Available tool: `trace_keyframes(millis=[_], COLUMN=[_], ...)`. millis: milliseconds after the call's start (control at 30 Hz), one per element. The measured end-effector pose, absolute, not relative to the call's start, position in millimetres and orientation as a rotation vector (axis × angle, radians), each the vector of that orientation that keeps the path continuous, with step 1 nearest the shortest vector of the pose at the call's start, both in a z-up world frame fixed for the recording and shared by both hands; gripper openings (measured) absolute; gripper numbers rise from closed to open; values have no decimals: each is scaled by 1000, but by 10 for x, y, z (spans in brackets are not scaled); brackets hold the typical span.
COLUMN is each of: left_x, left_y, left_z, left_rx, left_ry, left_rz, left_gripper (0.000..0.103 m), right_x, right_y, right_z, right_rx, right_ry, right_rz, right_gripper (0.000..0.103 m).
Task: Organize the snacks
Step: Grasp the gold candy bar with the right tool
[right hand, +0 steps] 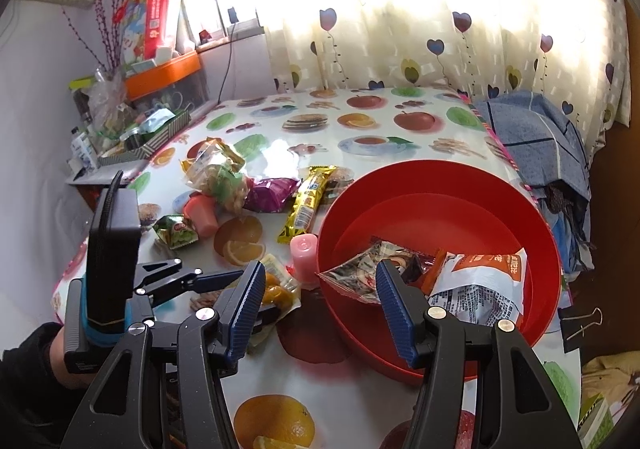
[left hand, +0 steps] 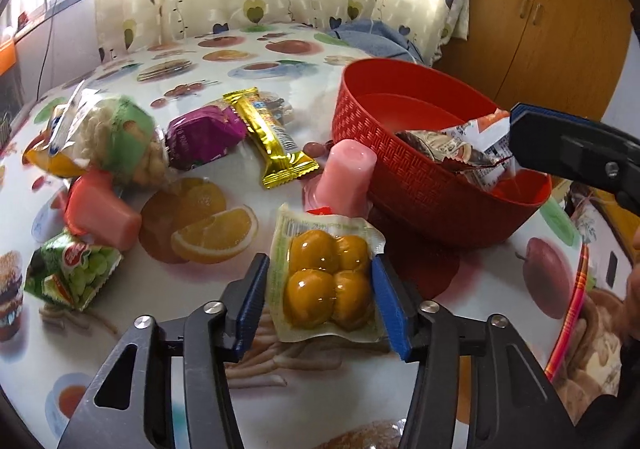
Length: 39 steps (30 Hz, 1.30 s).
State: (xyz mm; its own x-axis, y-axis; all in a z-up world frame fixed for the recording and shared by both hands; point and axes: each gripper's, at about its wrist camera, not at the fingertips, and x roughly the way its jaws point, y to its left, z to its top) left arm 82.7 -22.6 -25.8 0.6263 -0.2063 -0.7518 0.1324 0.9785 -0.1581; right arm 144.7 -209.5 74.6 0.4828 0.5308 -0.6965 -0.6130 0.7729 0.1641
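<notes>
A clear vacuum pack of yellow-brown eggs (left hand: 326, 277) lies on the table between the blue pads of my left gripper (left hand: 320, 269). The jaws are open around it, the right pad touching its edge. A red woven bowl (left hand: 380, 153) stands at the right and holds two snack packets (right hand: 476, 289). My right gripper (right hand: 320, 277) is open and empty above the bowl's near rim (right hand: 340, 333). On the table lie a gold bar (left hand: 276, 141), a purple pack (left hand: 204, 137), two pink jelly cups (left hand: 348, 181), a green pea pack (left hand: 76, 273) and a green-banded bag (left hand: 112, 137).
The round table has a fruit-print cloth (left hand: 320, 401). A blue cloth (right hand: 532, 137) lies at the far right edge. A cluttered side shelf with an orange box (right hand: 160, 73) stands at the left. A binder clip (right hand: 580, 325) sits beside the bowl. A wooden cupboard (left hand: 552, 17) stands behind.
</notes>
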Motion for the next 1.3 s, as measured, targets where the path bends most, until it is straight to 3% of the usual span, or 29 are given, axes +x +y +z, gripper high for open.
trace_keyframes(millis=[600, 833, 1200, 1267, 1300], left_x=[470, 453, 408, 399, 396], left_y=[357, 504, 588, 602, 610], left_z=[-127, -107, -86, -82, -79], left_rx=[-211, -239, -258, -261, -263], left_ry=[804, 789, 777, 775, 774], left_rz=[-82, -62, -64, -61, -59], left_gripper=[46, 46, 46, 46, 46], right_x=[1841, 2149, 2369, 2383, 2385], right_y=[-1162, -719, -352, -338, -323], right_z=[645, 429, -18, -13, -20], right_rx=[-233, -444, -770, -763, -764], right_ry=[863, 938, 1090, 1081, 1081], right_rz=[775, 683, 662, 669, 672], right_gripper=[57, 48, 48, 43, 30])
